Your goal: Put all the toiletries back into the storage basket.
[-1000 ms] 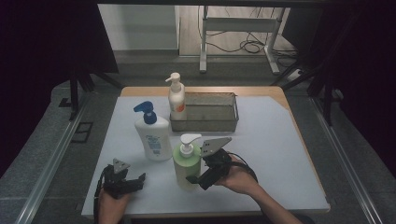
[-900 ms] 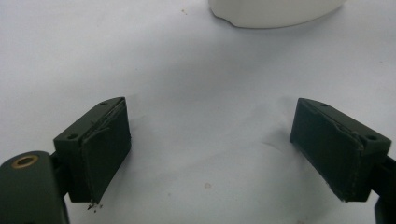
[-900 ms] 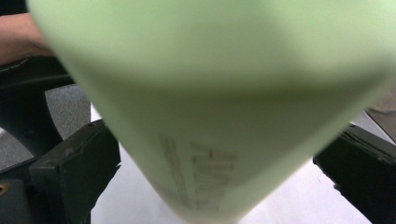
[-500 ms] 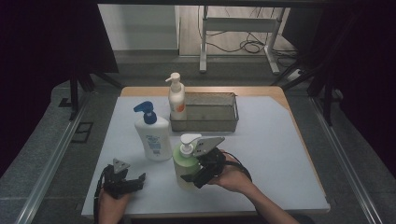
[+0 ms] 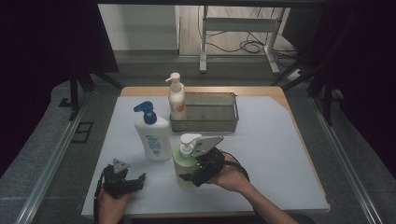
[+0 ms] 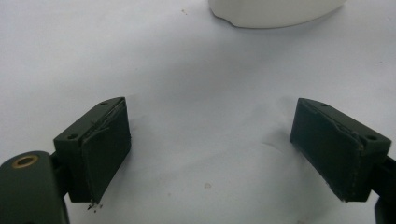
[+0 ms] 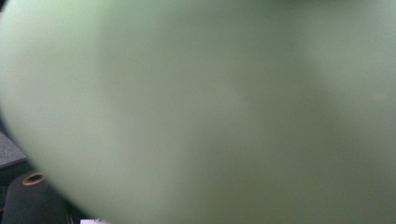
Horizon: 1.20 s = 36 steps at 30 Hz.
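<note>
Green bottle (image 5: 186,164): pale green body w/ white pump top, upright on the white table cover, near edge, approx centre. Sits just right of the blue-capped white bottle, nearer than the metal tray. In the right gripper view its body looms close, blurred.

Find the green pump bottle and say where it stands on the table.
In the high view the green pump bottle stands near the table's front edge, just right of the blue-capped white bottle, with the right tongs at its side.
</note>
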Available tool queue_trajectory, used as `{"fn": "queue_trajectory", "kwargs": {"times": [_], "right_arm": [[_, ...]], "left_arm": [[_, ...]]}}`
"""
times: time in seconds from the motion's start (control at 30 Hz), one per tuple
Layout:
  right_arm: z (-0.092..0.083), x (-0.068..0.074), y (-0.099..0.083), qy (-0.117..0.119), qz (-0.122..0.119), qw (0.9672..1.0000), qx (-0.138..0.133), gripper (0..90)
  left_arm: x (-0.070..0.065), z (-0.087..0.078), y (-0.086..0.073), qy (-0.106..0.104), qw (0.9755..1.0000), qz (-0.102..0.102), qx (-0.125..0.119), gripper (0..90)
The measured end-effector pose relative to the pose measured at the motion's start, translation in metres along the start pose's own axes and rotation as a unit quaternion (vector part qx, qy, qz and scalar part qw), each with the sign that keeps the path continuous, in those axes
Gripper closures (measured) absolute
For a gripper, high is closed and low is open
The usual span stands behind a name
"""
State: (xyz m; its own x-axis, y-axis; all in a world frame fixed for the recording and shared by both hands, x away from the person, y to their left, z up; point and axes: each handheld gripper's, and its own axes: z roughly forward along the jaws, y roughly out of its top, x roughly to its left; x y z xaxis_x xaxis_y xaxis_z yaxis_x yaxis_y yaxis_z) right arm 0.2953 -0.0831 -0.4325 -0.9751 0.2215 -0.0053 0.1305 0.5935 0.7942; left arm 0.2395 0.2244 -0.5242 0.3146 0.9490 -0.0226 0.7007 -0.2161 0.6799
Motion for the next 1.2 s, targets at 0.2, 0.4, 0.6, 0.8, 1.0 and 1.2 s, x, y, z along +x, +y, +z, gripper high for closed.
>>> {"fn": "queue_trajectory", "kwargs": {"times": [0.2, 0.4, 0.6, 0.8, 1.0, 1.2], "right_arm": [[0.000, 0.002, 0.001, -0.008, 0.005, 0.9999, 0.006, 11.8], [-0.002, 0.001, 0.002, -0.023, 0.010, 0.9997, 0.007, 12.0], [-0.008, -0.004, 0.005, -0.029, 0.018, 0.9994, -0.003, 12.0], [-0.013, -0.009, 0.007, -0.041, 0.023, 0.9989, -0.003, 12.0], [-0.016, -0.016, 0.006, -0.052, 0.035, 0.9980, -0.003, 12.0], [-0.021, -0.024, 0.007, -0.067, 0.046, 0.9966, -0.006, 12.1]], "left_arm": [[0.000, 0.000, 0.000, 0.000, 1.0000, 0.000, 0.000, 12.0], [0.000, 0.000, 0.000, 0.001, 1.0000, 0.000, 0.000, 12.0], [0.000, 0.000, 0.000, 0.001, 1.0000, 0.000, 0.000, 11.9], [0.000, 0.000, 0.000, 0.000, 1.0000, 0.000, 0.000, 12.0], [0.000, 0.000, 0.000, 0.000, 1.0000, 0.000, 0.000, 12.0], [0.000, 0.000, 0.000, 0.000, 1.0000, 0.000, -0.001, 12.0]]}}
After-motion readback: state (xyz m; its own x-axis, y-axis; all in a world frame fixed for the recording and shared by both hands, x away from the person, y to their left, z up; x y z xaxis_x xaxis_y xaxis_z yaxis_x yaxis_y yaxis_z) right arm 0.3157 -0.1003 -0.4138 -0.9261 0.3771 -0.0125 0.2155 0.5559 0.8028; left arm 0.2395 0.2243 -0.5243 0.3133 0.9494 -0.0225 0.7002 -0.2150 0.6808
